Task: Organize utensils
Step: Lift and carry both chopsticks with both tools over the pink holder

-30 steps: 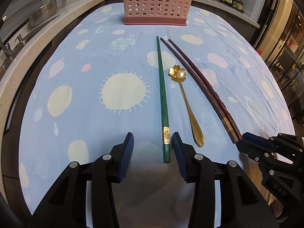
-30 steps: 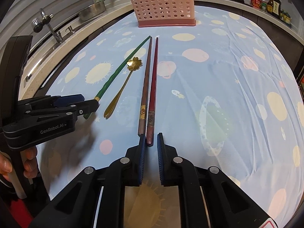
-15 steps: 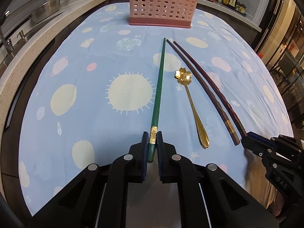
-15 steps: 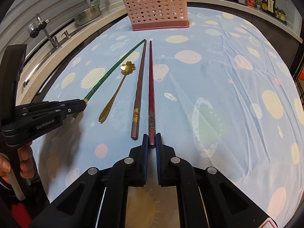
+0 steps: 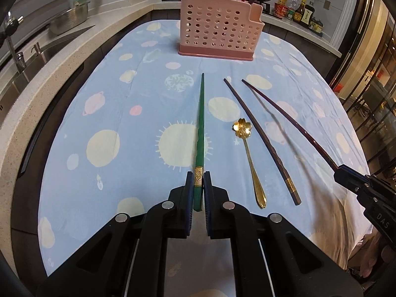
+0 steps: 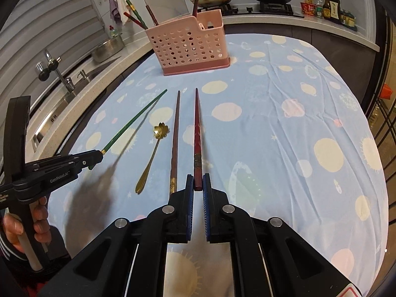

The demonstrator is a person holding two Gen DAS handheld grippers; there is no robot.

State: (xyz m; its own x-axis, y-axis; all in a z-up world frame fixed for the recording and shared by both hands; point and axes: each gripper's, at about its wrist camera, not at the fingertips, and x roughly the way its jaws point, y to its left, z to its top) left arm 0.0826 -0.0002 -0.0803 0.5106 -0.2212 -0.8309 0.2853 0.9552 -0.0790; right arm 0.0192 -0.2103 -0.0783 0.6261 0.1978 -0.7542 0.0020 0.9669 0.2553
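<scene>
Utensils, left wrist view: green chopstick (image 5: 200, 133) clamped at its thick end in the left gripper (image 5: 198, 193), tip aimed at the pink holder (image 5: 219, 33) near the cloth's far edge. Gold spoon (image 5: 248, 156) and brown chopstick (image 5: 262, 143) lie mid-cloth (image 5: 104, 113); left half of cloth bare.

Right wrist view: right gripper (image 6: 197, 188) pinches the red chopstick (image 6: 197, 133), pointing down-forward toward the holder; wide bare cloth toward the right edge. A hand (image 6: 27, 225) grips the left tool's handle.

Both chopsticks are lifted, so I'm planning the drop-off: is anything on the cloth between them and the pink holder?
Nothing visible. The cloth is bare between the green chopstick, the red chopstick and the holder.
</scene>
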